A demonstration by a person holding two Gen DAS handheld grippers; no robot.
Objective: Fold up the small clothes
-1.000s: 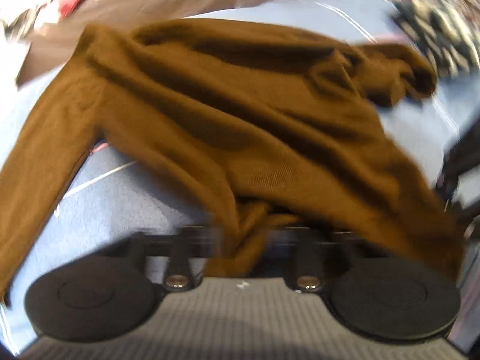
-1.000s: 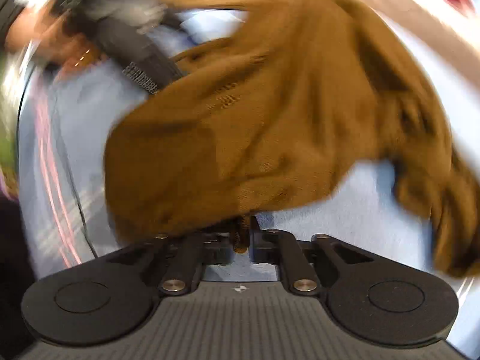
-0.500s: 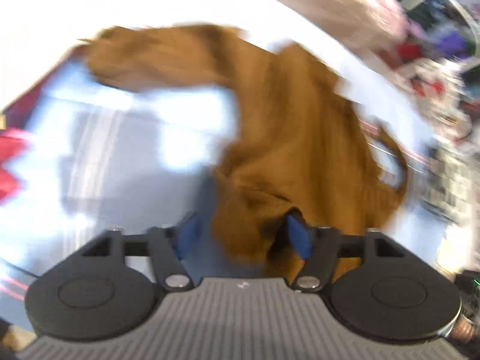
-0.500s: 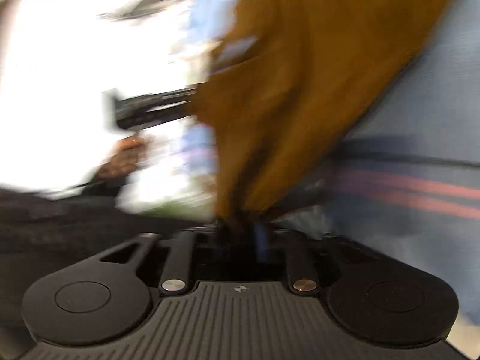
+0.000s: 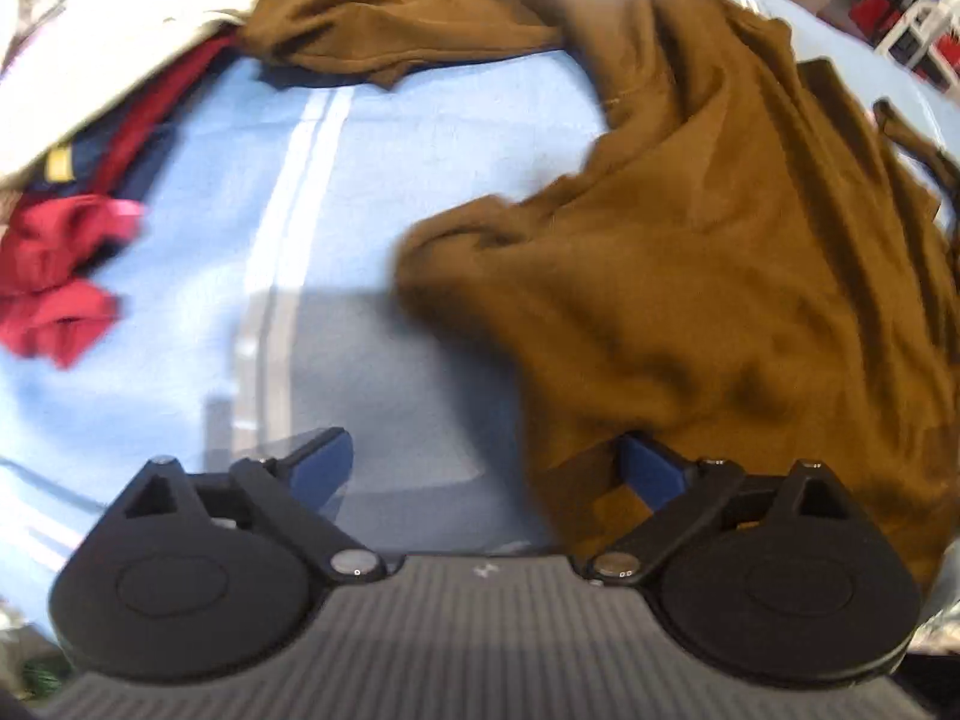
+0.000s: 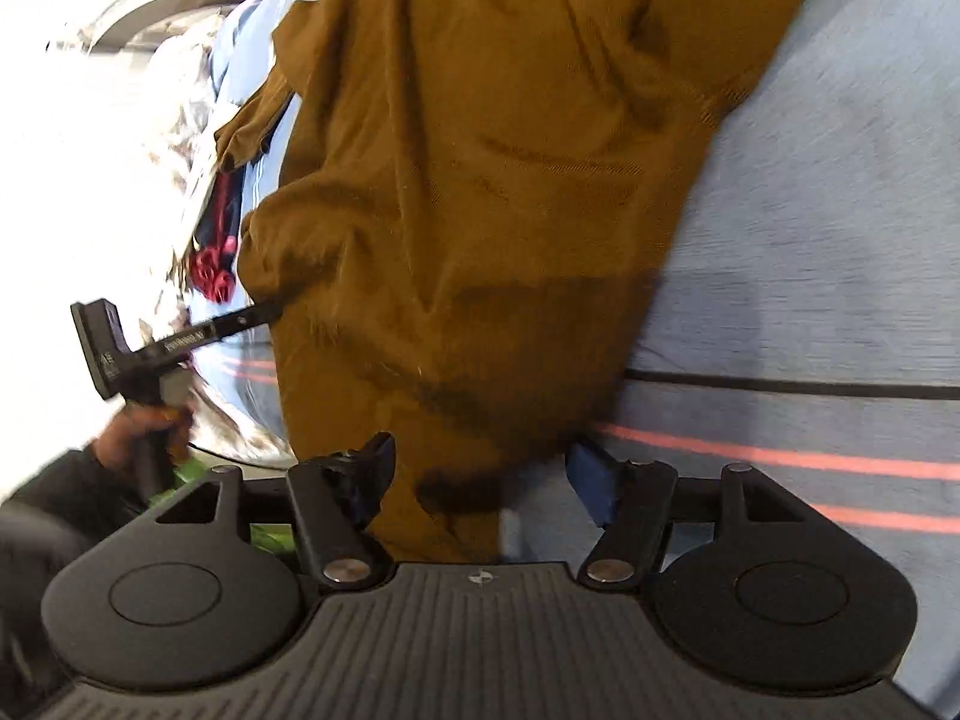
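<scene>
A brown long-sleeved sweater (image 5: 720, 252) lies crumpled on the blue striped cloth (image 5: 360, 192), one sleeve (image 5: 390, 30) stretched toward the far left. My left gripper (image 5: 486, 468) is opening wide above the cloth. The sweater's near edge drapes over its right pad (image 5: 651, 471) and nothing is pinched. In the right wrist view the sweater (image 6: 480, 180) fills the middle. Its hem hangs loose between the fingers of my right gripper (image 6: 480, 474), whose jaws are opening. The left gripper (image 6: 102, 348), held by a hand (image 6: 138, 426), pokes under the sweater's left edge.
Red clothes (image 5: 54, 276) and a pale garment (image 5: 90, 30) are heaped at the far left of the cloth. Pink stripes (image 6: 780, 462) cross the cloth at the right. Red and white furniture (image 5: 900, 12) stands beyond the table's far right.
Both grippers, shut on the sweater's edge a second ago, have spread wide and let go. The sweater has dropped onto the cloth. Both views have swung and rolled.
</scene>
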